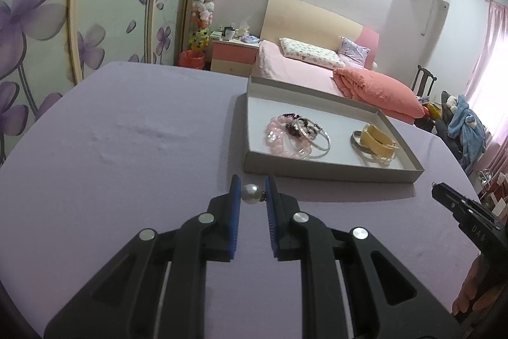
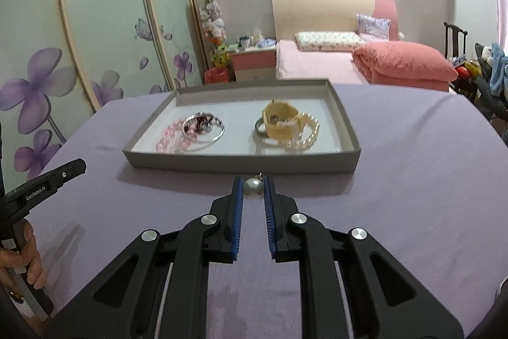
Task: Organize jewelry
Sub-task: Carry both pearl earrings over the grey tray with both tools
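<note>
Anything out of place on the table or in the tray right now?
Nothing spilled or damaged. Each gripper, left and right, holds a pearl earring just outside the tray; bracelets sit in two heaps inside.

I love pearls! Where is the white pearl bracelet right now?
In the right wrist view the pearl bracelet lies inside the gray tray, at its right end, right beside the gold watch.

Left gripper pinching a pearl earring, lower centre.
Grey tray sitting just above it, holding bracelets on purple cloth.
</note>
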### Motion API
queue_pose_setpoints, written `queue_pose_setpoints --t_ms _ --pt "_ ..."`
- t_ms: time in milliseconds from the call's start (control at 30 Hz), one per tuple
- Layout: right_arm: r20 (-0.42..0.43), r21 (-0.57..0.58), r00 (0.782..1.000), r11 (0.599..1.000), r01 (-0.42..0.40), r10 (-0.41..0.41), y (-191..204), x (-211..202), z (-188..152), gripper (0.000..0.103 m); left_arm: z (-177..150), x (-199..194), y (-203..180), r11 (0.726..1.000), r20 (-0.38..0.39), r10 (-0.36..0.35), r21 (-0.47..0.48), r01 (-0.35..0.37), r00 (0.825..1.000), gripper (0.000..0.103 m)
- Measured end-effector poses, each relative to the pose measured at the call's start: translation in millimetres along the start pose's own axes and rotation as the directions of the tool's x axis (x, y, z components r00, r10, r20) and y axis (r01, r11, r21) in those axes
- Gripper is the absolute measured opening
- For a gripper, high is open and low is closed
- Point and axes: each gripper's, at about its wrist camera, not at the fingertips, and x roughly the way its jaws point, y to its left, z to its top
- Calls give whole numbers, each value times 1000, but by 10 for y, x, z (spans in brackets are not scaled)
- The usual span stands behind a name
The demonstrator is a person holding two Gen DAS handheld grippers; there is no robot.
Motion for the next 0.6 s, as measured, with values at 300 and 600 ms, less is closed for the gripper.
queue_pose_setpoints --t_ms 300,600 --pt "169 -40 985 999 32 -25 9 -175 343 14 357 -55 -276 998 107 -28 57 22 994 17" --pt "273 -48 962 998 29 -15 -21 -111 694 14 637 81 -543 993 167 -63 114 44 984 16"
